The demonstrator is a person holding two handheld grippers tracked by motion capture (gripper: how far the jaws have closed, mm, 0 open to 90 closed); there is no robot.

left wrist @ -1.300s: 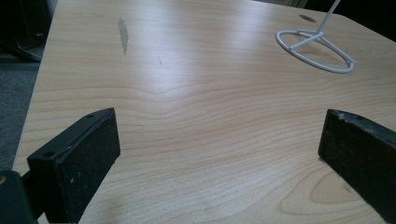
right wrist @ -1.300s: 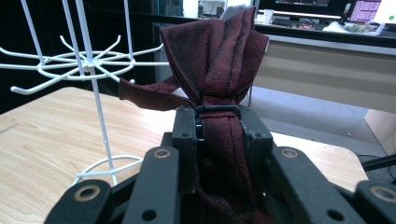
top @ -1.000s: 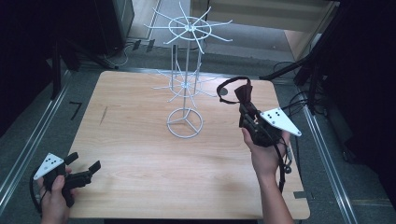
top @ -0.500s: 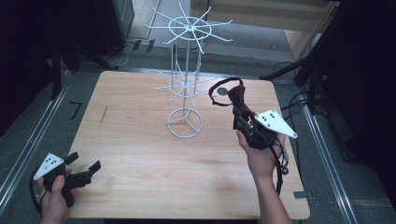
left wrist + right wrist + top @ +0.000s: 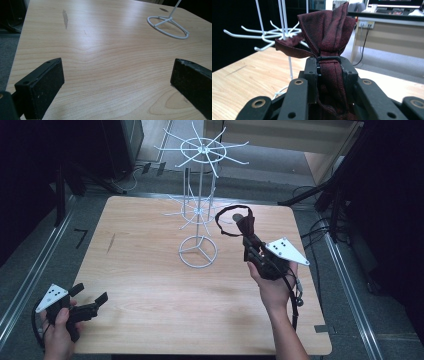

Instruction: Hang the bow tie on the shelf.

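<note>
Maroon fabric bow tie (image 5: 329,32) with its thin strap loop is clamped at the knot in my right gripper (image 5: 248,236), raised near the white wire rack (image 5: 199,205); soft, light, floppy. My left gripper (image 5: 117,82) gapes empty.

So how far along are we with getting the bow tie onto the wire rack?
Picked up: the right gripper is shut on the dark red bow tie, held above the table near the white wire rack. Its strap loop isn't on any hook yet. The left gripper rests open at the table's near corner.
</note>
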